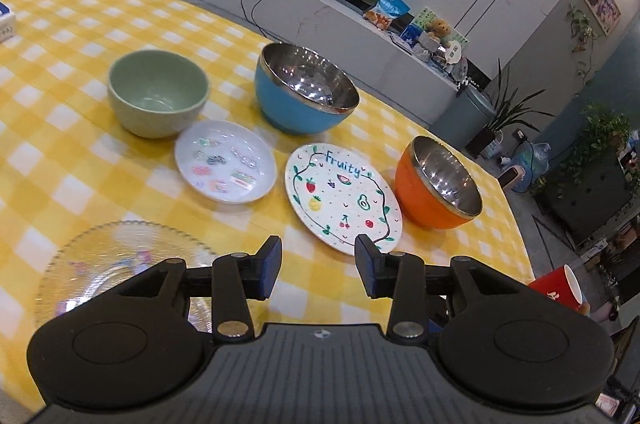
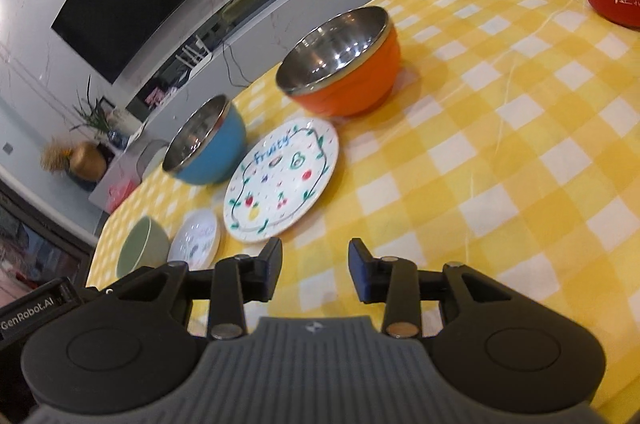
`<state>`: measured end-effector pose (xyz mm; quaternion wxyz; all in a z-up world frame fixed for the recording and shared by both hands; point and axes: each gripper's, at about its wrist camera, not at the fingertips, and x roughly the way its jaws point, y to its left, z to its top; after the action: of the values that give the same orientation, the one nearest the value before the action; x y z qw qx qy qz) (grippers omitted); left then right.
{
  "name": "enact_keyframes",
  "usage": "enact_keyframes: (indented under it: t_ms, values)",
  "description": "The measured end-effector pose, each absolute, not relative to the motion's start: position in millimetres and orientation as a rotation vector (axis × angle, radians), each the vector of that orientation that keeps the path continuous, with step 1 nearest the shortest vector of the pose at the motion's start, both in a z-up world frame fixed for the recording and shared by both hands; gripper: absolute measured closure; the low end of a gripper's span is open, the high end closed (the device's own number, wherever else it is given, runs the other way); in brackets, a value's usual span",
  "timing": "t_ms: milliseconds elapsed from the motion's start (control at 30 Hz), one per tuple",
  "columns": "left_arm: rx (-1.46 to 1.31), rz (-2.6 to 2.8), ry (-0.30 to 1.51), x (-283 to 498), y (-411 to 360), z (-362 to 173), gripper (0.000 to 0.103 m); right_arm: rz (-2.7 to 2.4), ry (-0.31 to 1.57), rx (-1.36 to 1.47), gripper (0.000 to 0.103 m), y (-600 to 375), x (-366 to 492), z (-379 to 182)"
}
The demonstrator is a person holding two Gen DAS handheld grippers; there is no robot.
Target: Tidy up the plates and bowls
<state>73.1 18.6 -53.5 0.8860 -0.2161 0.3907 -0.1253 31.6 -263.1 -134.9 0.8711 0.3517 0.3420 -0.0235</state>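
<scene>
White "Fruity" plate (image 1: 343, 197), "GenRobot.AI" label (image 2: 27, 324)

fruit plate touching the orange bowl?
Apart. The right wrist view shows tablecloth between the fruit plate and the orange bowl.

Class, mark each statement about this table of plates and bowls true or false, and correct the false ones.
1. The Fruity plate lies between the blue bowl and the orange bowl. True.
2. The green bowl has a steel lining. False: it is green inside too.
3. Both grippers, left and right, hold nothing. True.
4. The bowls are stacked. False: each stands alone on the checked cloth.
</scene>
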Motion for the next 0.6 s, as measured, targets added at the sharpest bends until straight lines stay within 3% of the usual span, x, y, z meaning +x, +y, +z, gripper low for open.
enact_keyframes:
  t_ms: [600]
  values:
    - [-0.478, -0.283, 0.873, 115, -14, -97, 0.058, -0.087, 0.683, 0.813, 0.067, -289, 69, -165]
